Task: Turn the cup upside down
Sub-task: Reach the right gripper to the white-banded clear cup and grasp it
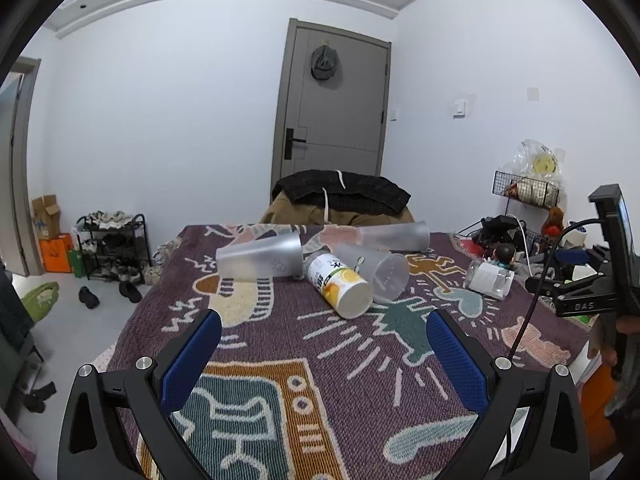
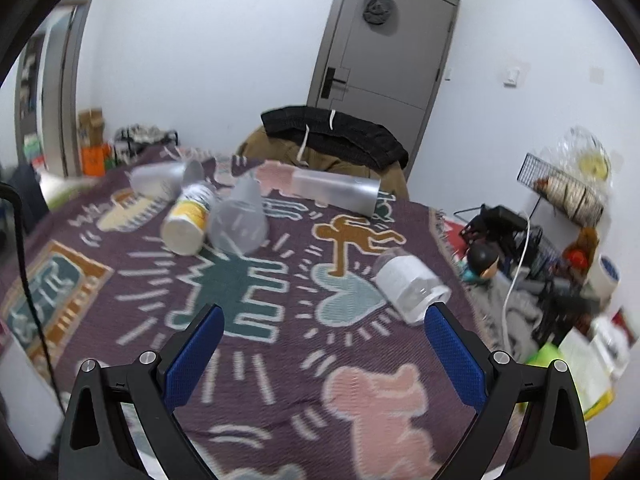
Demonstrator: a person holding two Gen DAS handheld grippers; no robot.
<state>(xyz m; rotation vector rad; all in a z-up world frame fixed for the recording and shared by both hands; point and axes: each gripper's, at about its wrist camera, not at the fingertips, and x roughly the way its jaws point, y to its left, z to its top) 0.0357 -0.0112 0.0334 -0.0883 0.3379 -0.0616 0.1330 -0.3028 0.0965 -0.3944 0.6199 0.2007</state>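
Observation:
Several cups lie on their sides on a patterned purple cloth (image 1: 280, 344). A white cup with a yellow label (image 1: 340, 286) lies at the centre, between a frosted cup (image 1: 260, 258) on its left and a clear cup (image 1: 376, 266) on its right. Another frosted cup (image 1: 396, 236) lies behind them. A small clear cup with a white label (image 1: 490, 279) lies to the right; in the right wrist view it (image 2: 410, 284) lies just ahead of the right fingertip. My left gripper (image 1: 323, 326) and right gripper (image 2: 324, 322) are open and empty, short of the cups.
A chair draped with dark clothes (image 1: 340, 196) stands behind the table. Clutter, cables and a wire rack (image 1: 524, 190) crowd the right side. A shoe rack (image 1: 112, 244) stands on the floor at left. The right gripper's body (image 1: 600, 280) shows at the left wrist view's right edge.

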